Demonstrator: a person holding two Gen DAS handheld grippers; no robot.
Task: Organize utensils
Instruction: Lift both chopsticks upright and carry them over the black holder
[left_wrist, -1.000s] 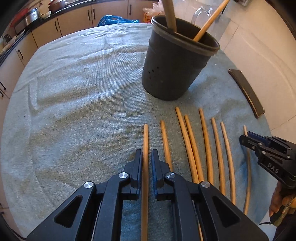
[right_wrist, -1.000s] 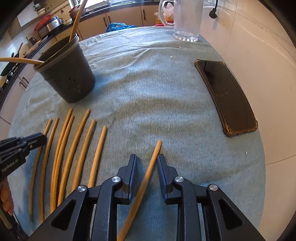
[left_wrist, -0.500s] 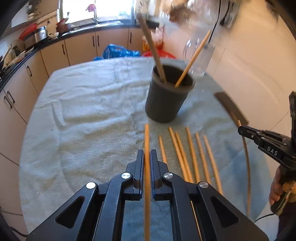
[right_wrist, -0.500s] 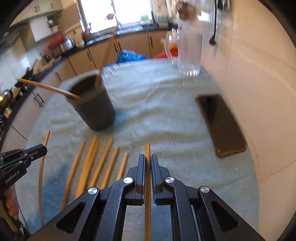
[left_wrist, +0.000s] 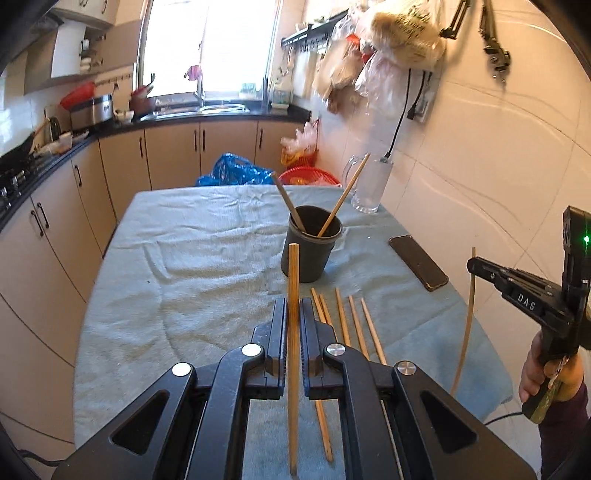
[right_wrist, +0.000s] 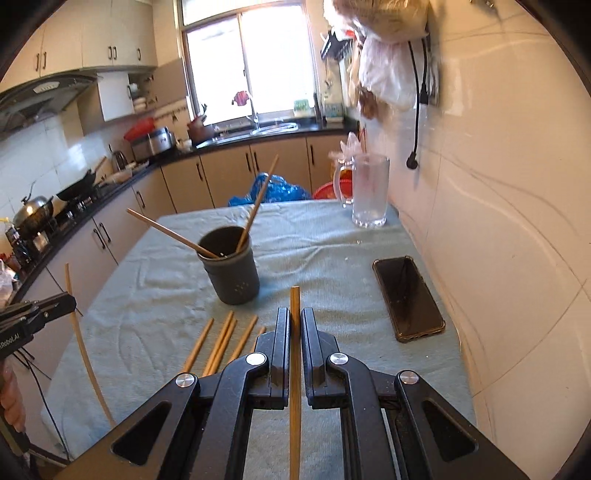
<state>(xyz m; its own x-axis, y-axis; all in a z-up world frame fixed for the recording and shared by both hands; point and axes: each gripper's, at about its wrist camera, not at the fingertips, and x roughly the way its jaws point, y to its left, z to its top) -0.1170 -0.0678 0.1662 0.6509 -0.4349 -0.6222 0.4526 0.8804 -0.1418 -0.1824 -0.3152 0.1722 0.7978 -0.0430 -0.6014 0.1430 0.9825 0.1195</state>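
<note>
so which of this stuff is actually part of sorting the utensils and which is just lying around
Part of the job:
- chopstick in left gripper
- chopstick in right gripper
- loose chopsticks on the cloth
- dark holder, two chopsticks already in it

Just lying about:
- phone
- glass mug
- blue bag
- red basket

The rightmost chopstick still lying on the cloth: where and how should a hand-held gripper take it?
Grip the rightmost chopstick near its middle, coming straight down from above with the fingers straddling it crosswise. It lies flat on the cloth, thin and straight, with open cloth on its right; the neighbouring chopstick lies close on its left, so a narrow opening seems wise.
</note>
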